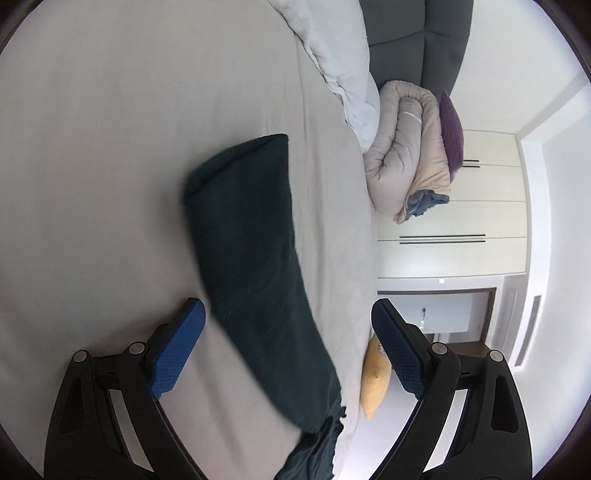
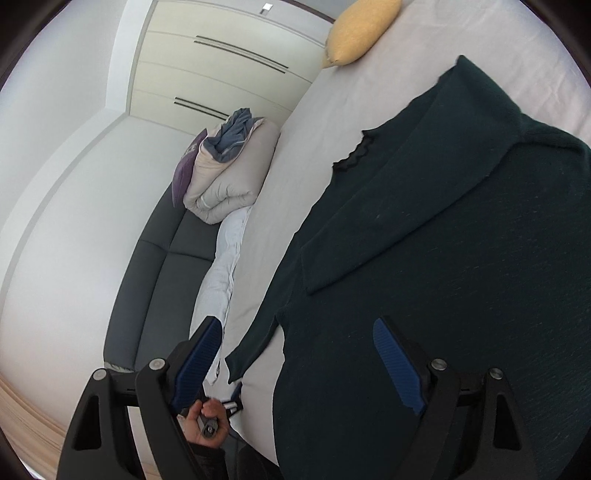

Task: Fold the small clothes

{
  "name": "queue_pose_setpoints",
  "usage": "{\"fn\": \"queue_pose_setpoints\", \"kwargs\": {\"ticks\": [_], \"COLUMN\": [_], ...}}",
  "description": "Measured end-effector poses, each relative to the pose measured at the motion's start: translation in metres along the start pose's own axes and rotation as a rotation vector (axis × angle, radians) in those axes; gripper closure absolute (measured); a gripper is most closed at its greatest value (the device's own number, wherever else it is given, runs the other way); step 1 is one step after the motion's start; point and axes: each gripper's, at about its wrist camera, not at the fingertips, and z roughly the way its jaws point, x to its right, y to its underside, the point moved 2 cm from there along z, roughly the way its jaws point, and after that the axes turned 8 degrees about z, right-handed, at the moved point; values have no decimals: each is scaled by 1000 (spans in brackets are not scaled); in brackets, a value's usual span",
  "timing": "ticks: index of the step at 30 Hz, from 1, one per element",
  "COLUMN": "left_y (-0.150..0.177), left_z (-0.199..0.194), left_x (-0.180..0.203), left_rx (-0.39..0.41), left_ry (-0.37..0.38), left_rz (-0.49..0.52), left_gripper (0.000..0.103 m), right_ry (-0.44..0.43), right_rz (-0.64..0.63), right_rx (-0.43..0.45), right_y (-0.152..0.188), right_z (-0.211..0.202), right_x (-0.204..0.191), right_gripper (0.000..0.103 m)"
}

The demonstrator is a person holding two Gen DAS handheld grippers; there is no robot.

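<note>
- A bed with a pale grey sheet is seen in both wrist views; most of each frame is filled by it.
- A dark green knit top is laid flat on the sheet, with one sleeve folded diagonally across the body and a frilled cuff edge seen near the collar side.
- In the left wrist view the same garment is seen as a long, blurred dark strip running between the fingers toward the lower edge.
- A dark grey upholstered headboard is seen along the bed's edge, with a white blanket bunched against it.
- A rolled beige duvet is seen beyond the blanket, with a purple cushion touching it and blue cloth tucked into its end.
- Pale wardrobe doors with dark bar handles are seen behind.
- A yellow pillow is seen at the bed's far corner.
- The right gripper is held over the top's lower body, jaws spread wide, nothing grasped.
- The left gripper is held above the top's strip, jaws released and apart, nothing held.
- A hand is seen on a handle at the lower edge.
</note>
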Motion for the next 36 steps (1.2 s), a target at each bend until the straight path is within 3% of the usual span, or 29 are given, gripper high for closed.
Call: {"fn": "queue_pose_setpoints", "kwargs": {"ticks": [3,7,11,16,19,22,24,28,31,33,36], "left_y": [5,3,2,3,17,45,81,206,316,377,415], "left_z": [24,46,50,40,29,40,53,93,132,161,182], "left_x": [2,-14,-26,-2,42,110,159,234,240,213,171], "left_rx": [12,7,34,91,101,66,20,-129,-227,-289,-376], "left_ry": [6,6,-17,-49,-73,-67,-67,-55,-118,-191,-257], "left_rz": [-16,-73,-65,12,184,417,607,1016,1330,1476,1533], "left_gripper": [21,75,84,90,91,91,91,91,90,90,90], "right_ry": [2,1,4,5,12,11,11,10,25,37,80], "right_rz": [-13,-8,-1,13,5,2,10,38,61,70,61], "right_rx": [-3,5,11,20,26,40,50,69,77,69,43], "right_y": [7,10,11,10,9,6,4,-5,-13,-22,-37], "right_z": [-1,1,0,-4,-10,-15,-19,-25,-26,-23,-10], "right_x": [-4,-4,2,14,19,25,30,45,55,61,64], "right_gripper": [16,17,17,19,20,20,20,20,20,20,20]}}
